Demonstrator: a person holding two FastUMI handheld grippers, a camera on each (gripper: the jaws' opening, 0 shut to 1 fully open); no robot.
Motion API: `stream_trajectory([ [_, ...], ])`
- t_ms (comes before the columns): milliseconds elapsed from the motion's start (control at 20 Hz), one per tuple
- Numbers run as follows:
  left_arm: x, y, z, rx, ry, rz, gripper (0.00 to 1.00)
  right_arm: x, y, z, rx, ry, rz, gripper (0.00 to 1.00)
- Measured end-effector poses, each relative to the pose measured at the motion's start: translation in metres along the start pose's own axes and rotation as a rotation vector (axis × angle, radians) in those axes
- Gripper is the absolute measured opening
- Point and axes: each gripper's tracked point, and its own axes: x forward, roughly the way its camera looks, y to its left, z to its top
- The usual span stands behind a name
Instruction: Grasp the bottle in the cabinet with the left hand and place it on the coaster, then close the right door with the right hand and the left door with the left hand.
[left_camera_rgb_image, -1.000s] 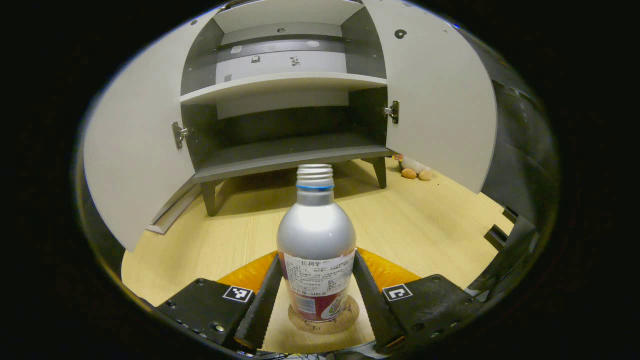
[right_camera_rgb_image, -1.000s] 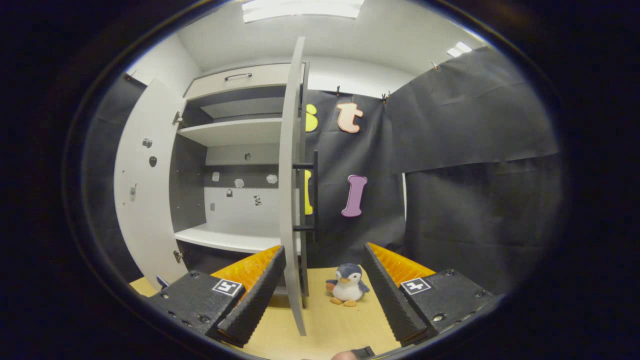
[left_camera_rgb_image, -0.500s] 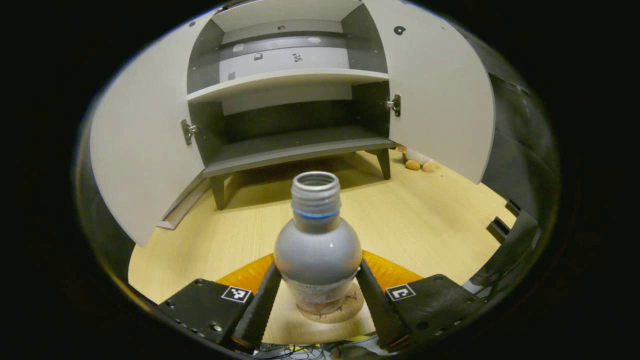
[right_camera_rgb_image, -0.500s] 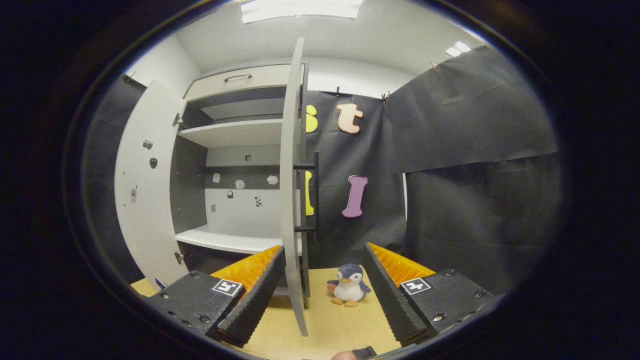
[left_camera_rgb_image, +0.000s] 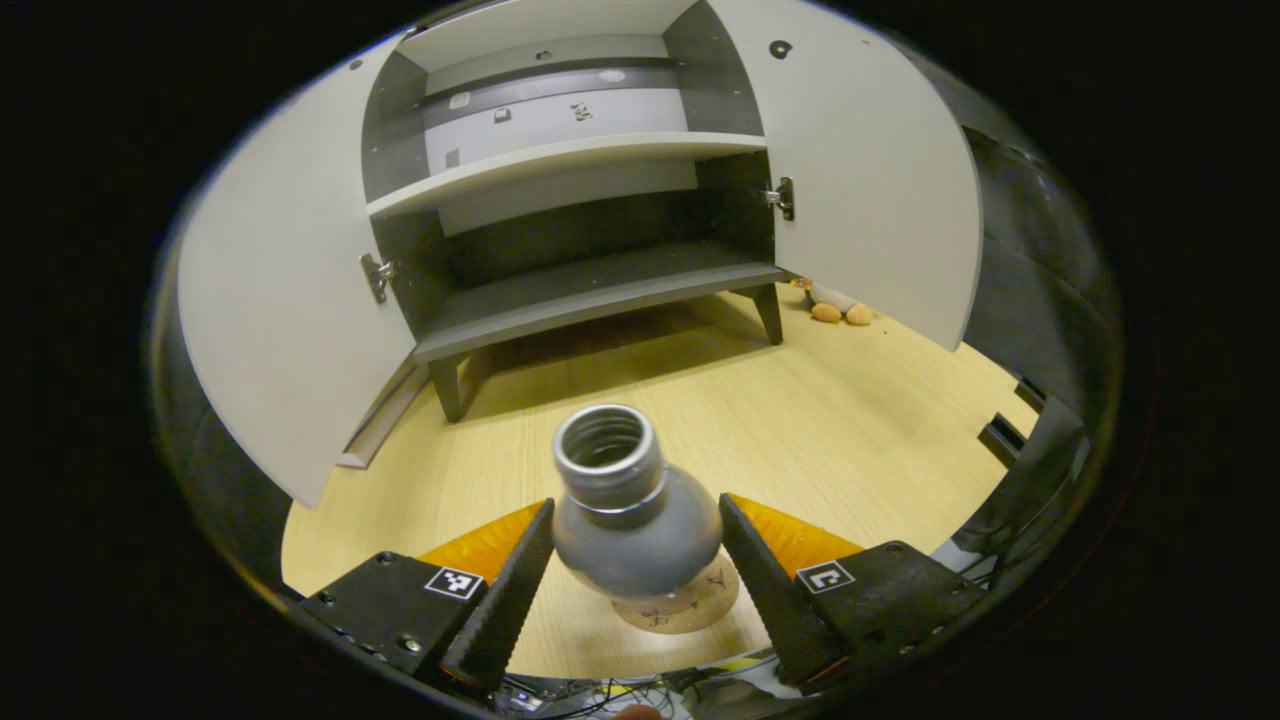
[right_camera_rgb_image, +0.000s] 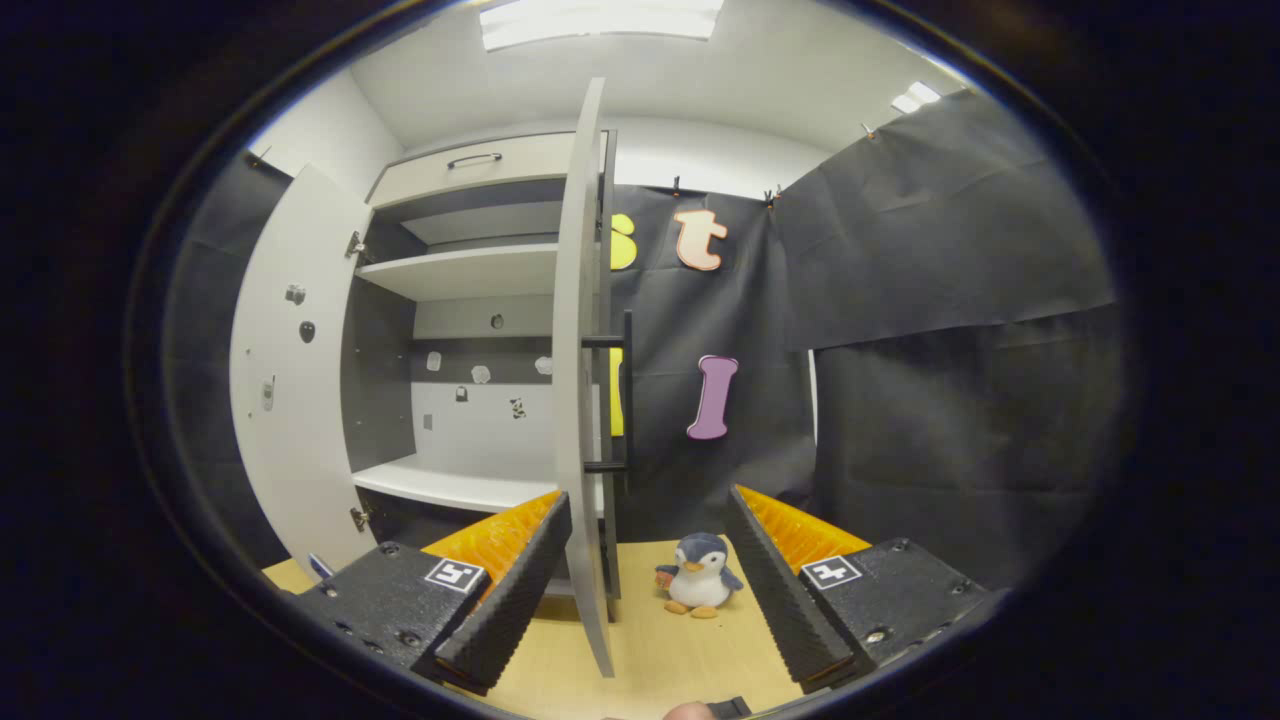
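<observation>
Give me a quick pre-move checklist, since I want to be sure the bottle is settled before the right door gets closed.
1. Bottle on coaster: ok, it stands on it.
2. Left tongs let go of the bottle: ok, gaps on both sides.
3. Right tongs free: ok, open and holding nothing.
4. Right door within the right tongs' reach: ok, its edge stands just ahead between the fingers.
5. Toy penguin out of the door's swing: cannot tell.
6. Left door open: ok, to be closed last.

A grey metal bottle (left_camera_rgb_image: 632, 520) stands on a round cork coaster (left_camera_rgb_image: 682, 605) on the pale wooden table (left_camera_rgb_image: 850, 430), before the open white two-door cabinet (left_camera_rgb_image: 570, 180).
</observation>
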Motion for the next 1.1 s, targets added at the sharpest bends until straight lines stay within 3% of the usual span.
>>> stream_trajectory([
  [350, -0.017, 0.006, 0.03, -0.046, -0.039, 0.004, 0.98, 0.012, -0.027, 0.019, 0.024, -0.044, -0.035, 0.99],
  [900, -0.062, 0.037, 0.097, -0.09, -0.149, 0.067, 0.98, 0.057, -0.024, 0.056, 0.062, -0.061, 0.039, 1.0],
  [1100, -0.077, 0.051, 0.118, -0.132, -0.209, 0.09, 0.98, 0.07, -0.032, 0.062, 0.048, -0.068, 0.017, 0.98],
])
